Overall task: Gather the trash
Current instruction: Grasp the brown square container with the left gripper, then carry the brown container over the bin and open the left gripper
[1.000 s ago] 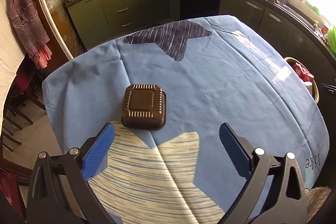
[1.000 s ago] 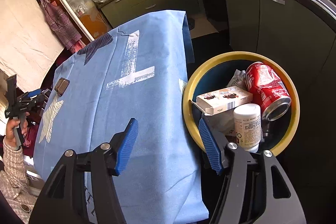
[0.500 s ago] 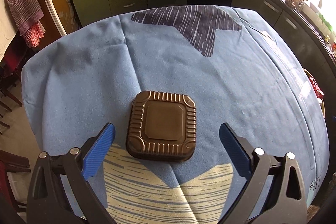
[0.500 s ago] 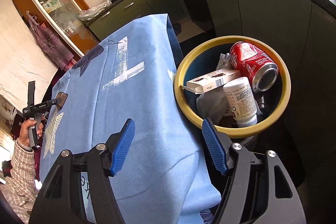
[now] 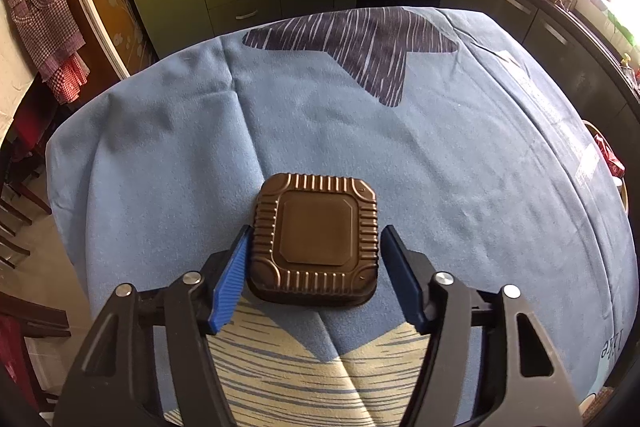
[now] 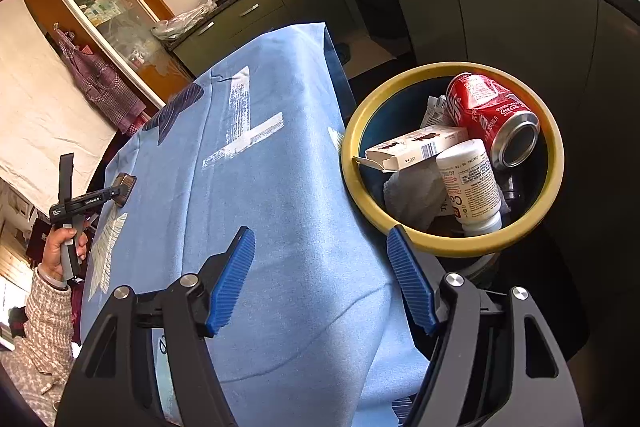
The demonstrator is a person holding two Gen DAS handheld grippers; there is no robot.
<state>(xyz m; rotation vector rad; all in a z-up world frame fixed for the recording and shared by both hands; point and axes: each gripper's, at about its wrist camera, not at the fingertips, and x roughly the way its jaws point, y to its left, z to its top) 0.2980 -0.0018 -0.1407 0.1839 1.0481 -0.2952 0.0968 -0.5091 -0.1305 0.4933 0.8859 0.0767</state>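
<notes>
Over at the left edge of the worktop: left gripper now narrowed from a wide spread, blue pads flanking the brown ribbed container. Left pad touching or nearly touching its side, right pad just beside, with a thin sliver of cloth between. Not yet clamped, by the look of it; container flat on the blue cloth, near the pale star print. Closer and lower than half a second ago, so likely the closing stage of a grasp on the last piece of trash.

At the right edge: right gripper spread wide, empty, hanging above the cloth edge beside the yellow-rimmed bin, already loaded with a red can, a carton and a white bottle.
</notes>
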